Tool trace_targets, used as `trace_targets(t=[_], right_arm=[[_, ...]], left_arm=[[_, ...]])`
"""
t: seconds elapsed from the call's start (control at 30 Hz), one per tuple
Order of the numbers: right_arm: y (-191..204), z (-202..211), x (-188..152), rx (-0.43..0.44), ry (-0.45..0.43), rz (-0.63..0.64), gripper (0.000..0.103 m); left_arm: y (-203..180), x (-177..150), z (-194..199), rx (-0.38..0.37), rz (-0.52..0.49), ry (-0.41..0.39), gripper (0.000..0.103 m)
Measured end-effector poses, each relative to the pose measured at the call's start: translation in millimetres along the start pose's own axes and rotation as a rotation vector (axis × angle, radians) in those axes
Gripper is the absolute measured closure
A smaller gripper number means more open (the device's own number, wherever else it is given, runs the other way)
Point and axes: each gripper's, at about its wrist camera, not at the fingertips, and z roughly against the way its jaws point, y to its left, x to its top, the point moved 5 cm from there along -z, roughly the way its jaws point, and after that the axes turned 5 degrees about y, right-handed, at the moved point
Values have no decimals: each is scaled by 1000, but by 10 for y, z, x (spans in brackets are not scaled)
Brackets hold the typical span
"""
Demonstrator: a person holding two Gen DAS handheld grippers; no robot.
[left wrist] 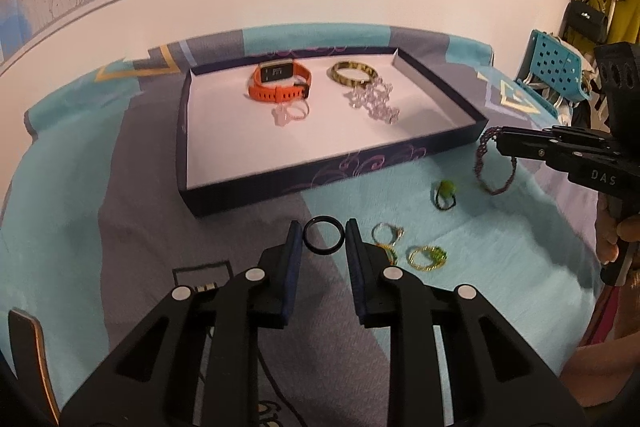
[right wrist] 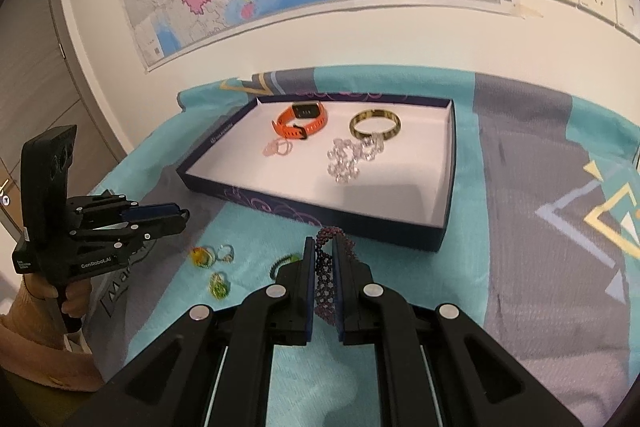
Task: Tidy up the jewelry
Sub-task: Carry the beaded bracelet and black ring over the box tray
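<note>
A shallow tray (left wrist: 332, 179) sat on the counter (left wrist: 460, 227), near the wall. In it, a watch (left wrist: 280, 83) lay left of a bangle (left wrist: 354, 73), with a crystal bracelet (left wrist: 374, 101) just before the bangle. Three rings (left wrist: 426, 257) lay before the tray.

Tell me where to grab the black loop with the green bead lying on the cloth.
Take the black loop by its green bead, coming from above with a finger on either side. The thin band lies flat on the cloth, so there is little to pinch. The bead looks like its only raised, bulky part.
</note>
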Motion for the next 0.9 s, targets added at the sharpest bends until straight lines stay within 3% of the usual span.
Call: trace_targets(t=[0.53,0.9], right_arm=[[-12,47,538,-3,-80,41,96],[-107,-236,696,-12,-61,11,96]], left_arm=[[46,406,60,7,-15,-63,81],[88,596,-90,8,-14,-59,81]])
